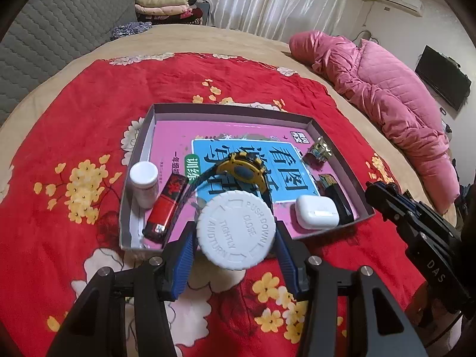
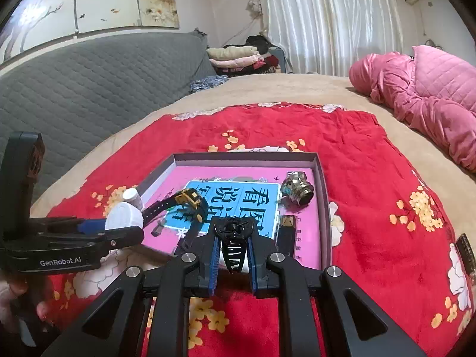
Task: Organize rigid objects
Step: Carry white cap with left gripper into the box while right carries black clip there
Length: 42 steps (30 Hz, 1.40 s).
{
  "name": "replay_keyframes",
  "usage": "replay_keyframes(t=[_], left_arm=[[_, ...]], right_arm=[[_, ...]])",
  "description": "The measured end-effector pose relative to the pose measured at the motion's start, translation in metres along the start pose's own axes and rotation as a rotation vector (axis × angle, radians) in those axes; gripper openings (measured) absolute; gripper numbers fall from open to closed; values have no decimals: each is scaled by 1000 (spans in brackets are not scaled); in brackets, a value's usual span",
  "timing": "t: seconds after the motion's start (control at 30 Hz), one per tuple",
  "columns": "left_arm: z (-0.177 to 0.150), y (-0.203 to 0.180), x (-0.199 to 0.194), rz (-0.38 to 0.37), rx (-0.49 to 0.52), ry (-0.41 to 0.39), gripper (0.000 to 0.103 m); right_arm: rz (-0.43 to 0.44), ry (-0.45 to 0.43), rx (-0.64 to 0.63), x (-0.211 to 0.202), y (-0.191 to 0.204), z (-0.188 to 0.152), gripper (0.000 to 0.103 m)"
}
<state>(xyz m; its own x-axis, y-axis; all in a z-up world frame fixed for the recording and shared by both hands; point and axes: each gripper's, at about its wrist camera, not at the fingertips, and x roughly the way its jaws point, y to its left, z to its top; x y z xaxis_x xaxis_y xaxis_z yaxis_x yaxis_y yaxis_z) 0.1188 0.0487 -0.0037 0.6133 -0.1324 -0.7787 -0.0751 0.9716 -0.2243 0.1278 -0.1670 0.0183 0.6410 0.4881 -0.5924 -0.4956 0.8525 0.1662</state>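
Note:
My left gripper (image 1: 235, 232) is shut on a white bottle (image 1: 236, 233) with a child-proof cap, its blue pads (image 1: 186, 255) pressing both sides, just above the near rim of a grey tray (image 1: 232, 108). In the right wrist view that bottle (image 2: 123, 215) hangs at the tray's left corner. My right gripper (image 2: 233, 244) is shut on a black claw clip (image 2: 233, 238) over the tray's near edge. Inside the tray lie a yellow-black watch (image 1: 241, 169), a small white bottle (image 1: 145, 184), a red lighter (image 1: 166, 205), a white earbud case (image 1: 316, 211) and a metallic ornament (image 2: 297, 189).
The tray (image 2: 247, 157) is lined with a pink book and sits on a red flowered cloth (image 1: 74, 125) on a bed. A pink quilted jacket (image 1: 386, 98) lies at the right. A dark flat object (image 2: 465, 253) rests on the cloth's right edge. A grey headboard (image 2: 89, 89) stands behind.

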Motion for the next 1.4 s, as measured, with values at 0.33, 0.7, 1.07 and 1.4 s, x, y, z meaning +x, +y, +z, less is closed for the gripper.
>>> replay_keyframes(t=[0.33, 0.7, 1.07, 1.4], left_arm=[[14, 2, 21, 6, 5, 10, 51], [18, 6, 46, 26, -2, 49, 51], [17, 6, 58, 20, -5, 67, 51], [15, 3, 62, 23, 3, 74, 51]], right_arm=[[-32, 54, 0, 29, -8, 2, 16], [-30, 93, -6, 53, -5, -1, 16], [-52, 100, -8, 60, -7, -4, 16], [-64, 95, 3, 56, -14, -5, 16]])
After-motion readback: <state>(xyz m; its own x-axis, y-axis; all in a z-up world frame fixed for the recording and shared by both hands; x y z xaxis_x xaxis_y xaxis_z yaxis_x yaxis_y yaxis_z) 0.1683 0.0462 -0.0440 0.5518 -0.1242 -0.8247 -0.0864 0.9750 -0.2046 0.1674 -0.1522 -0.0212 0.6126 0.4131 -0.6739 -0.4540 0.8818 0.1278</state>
